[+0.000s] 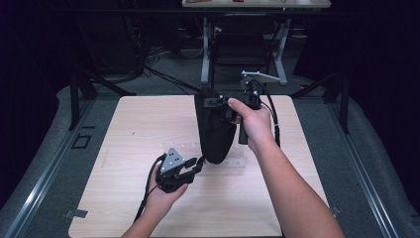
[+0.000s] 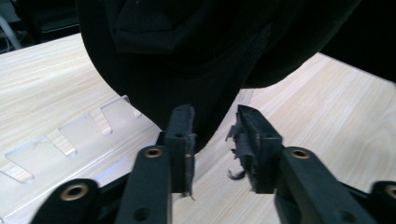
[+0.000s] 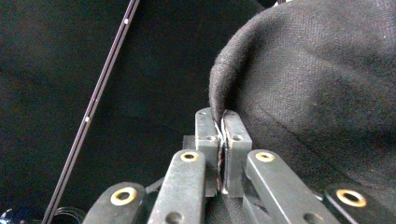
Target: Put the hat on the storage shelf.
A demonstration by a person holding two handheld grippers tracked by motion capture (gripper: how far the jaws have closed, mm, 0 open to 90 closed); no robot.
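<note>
The right hand-held gripper (image 3: 221, 140) has its jaws pinched tight on the hemmed edge of a black cloth (image 1: 215, 129), holding it up in the middle of the high view so it hangs down in a limp pouch shape, its bottom tip just over the worktop (image 1: 138, 129). The left hand-held gripper (image 2: 215, 140), lower centre of that view, is only partly open, with the low point of the cloth right at its pads (image 2: 180, 135) but not squeezed yet as far as one can tell.

The stuff looks like soft felt or fleece: light, floppy, no stiffness at all, and not slippery against those frayed pads. Best bet is probably a hem or the bottom fold, where it's doubled. A clear slotted plastic strip (image 2: 70, 135) lies flat beneath it.
</note>
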